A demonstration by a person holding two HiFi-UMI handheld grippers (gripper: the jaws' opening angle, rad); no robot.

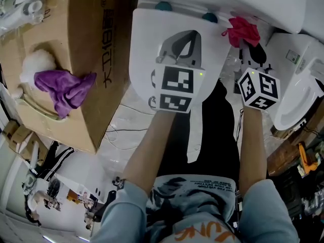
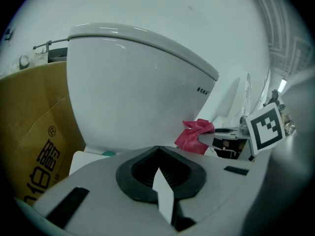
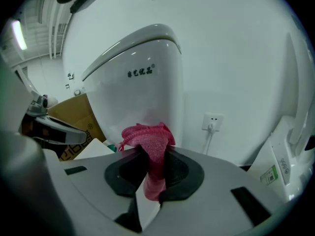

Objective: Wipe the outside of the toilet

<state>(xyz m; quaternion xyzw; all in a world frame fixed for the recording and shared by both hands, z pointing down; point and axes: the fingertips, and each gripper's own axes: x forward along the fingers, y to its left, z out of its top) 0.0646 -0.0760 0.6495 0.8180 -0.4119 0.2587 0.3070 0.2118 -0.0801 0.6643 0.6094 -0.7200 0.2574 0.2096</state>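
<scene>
A plain white wall (image 3: 231, 48) backs the scene, and the white toilet (image 2: 133, 92) stands against it with its lid down, filling most of both gripper views. A large brown cardboard box (image 1: 91, 44) sits just beside the toilet on its left in the head view. A second white toilet seat (image 1: 296, 90) leans on the far right. The left gripper (image 2: 158, 149) points at the toilet's outer side, its jaws together with nothing between them. The right gripper (image 3: 152, 156) has its jaws clamped on a pink cloth (image 3: 147, 141), which bunches up above the jaw tips close to the toilet's lower front; I cannot tell whether it touches the porcelain. A purple cloth (image 1: 66, 87) lies crumpled on the box top near its left edge, next to a white fluffy lump (image 1: 36, 62). A small wall socket (image 3: 213, 122) with a plugged cable sits low on the wall, right of the toilet.
</scene>
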